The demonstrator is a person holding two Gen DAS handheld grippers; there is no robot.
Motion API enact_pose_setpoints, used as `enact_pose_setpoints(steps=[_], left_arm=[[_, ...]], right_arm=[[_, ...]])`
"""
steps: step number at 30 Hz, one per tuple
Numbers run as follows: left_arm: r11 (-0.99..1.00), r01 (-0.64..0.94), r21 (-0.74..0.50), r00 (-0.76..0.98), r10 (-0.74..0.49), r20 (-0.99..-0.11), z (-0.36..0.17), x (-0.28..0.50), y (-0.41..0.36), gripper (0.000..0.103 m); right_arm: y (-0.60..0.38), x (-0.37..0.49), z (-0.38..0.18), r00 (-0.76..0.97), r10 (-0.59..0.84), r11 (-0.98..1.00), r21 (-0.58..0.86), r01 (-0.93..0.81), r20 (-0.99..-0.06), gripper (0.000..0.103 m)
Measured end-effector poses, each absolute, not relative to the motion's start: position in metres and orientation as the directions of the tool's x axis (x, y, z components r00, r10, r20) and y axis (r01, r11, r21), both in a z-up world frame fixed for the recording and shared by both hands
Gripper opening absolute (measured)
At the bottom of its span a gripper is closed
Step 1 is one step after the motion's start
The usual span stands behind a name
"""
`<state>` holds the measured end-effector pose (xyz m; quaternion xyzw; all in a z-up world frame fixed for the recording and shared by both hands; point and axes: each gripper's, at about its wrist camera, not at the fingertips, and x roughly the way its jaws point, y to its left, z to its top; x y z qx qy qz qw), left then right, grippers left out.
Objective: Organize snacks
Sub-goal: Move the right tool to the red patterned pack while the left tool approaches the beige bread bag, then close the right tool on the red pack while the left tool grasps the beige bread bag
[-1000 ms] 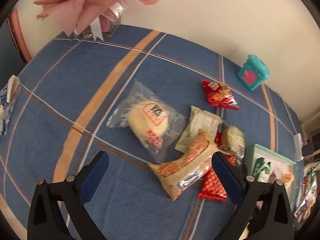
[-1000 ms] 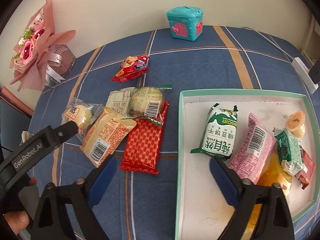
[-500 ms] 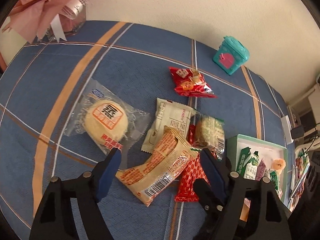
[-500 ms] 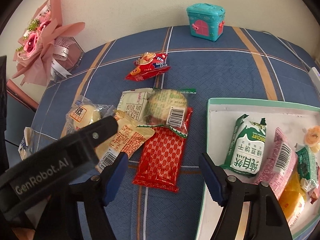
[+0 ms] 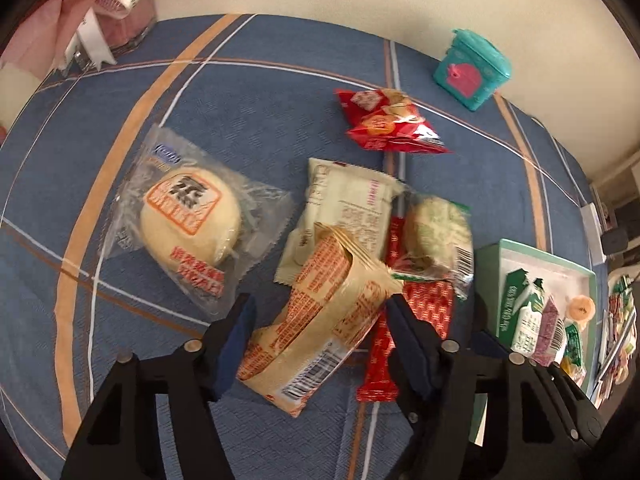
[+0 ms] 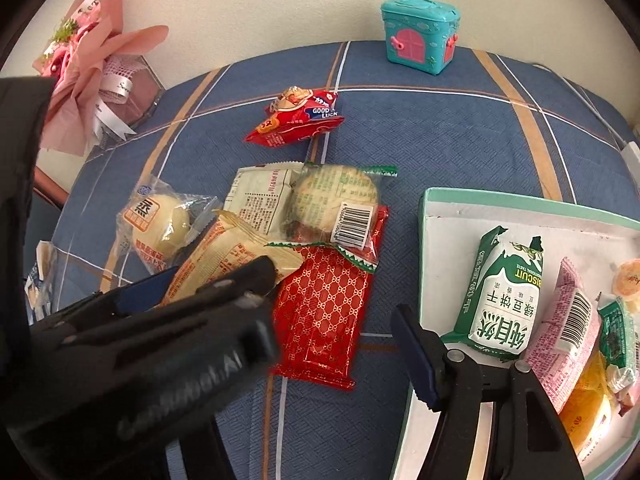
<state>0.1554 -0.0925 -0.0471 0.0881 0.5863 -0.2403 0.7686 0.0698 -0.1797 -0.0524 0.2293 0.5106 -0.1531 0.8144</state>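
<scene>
A pile of snacks lies on the blue checked cloth. My left gripper [image 5: 320,340] is open, its jaws on either side of a beige-and-orange packet [image 5: 320,320], also seen in the right wrist view [image 6: 228,256]. Beside it lie a round bun in clear wrap [image 5: 188,224], a pale green packet [image 5: 344,204], a round green-wrapped cake [image 5: 436,236], a red patterned bar [image 6: 324,308] and a red chip bag [image 5: 388,124]. My right gripper [image 6: 336,344] is open and empty over the red bar; its left finger is hidden behind the left gripper's body.
A mint-rimmed white tray [image 6: 424,216] at the right holds a green biscuit pack [image 6: 504,296], a pink pack and other snacks. A teal toy box [image 6: 420,36] stands by the back wall. A pink bouquet [image 6: 92,80] stands at the back left.
My left gripper has moved forward and down onto the beige-and-orange packet, its jaws narrowing around it. The right gripper has drifted left and closer to the pile.
</scene>
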Motion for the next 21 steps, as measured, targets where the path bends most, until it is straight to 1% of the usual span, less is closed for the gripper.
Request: enact_pose_setpoints(steps=[3, 8, 11, 21], left_arm=[[0.893, 0.431, -0.127, 0.208, -0.235, -0.95, -0.051, 0.161, -0.082, 0.063], [0.921, 0.364, -0.141, 0.206, -0.227, -0.952, -0.056, 0.171, -0.065, 0.06], [0.929, 0.35, -0.123, 0.215, -0.208, -0.954, -0.057, 0.173, -0.06, 0.055], [0.931, 0.345, -0.115, 0.196, -0.191, -0.962, -0.066, 0.174, -0.049, 0.054]], right_arm=[[-0.177, 0.072, -0.054, 0.435, -0.006, 0.849, 0.225, 0.478, -0.901, 0.07], [-0.173, 0.075, -0.056, 0.435, 0.0, 0.85, 0.229, 0.475, -0.9, 0.07], [-0.17, 0.08, -0.06, 0.427, 0.008, 0.85, 0.231, 0.474, -0.904, 0.07], [-0.164, 0.096, -0.072, 0.401, -0.011, 0.854, 0.2, 0.481, -0.916, 0.07]])
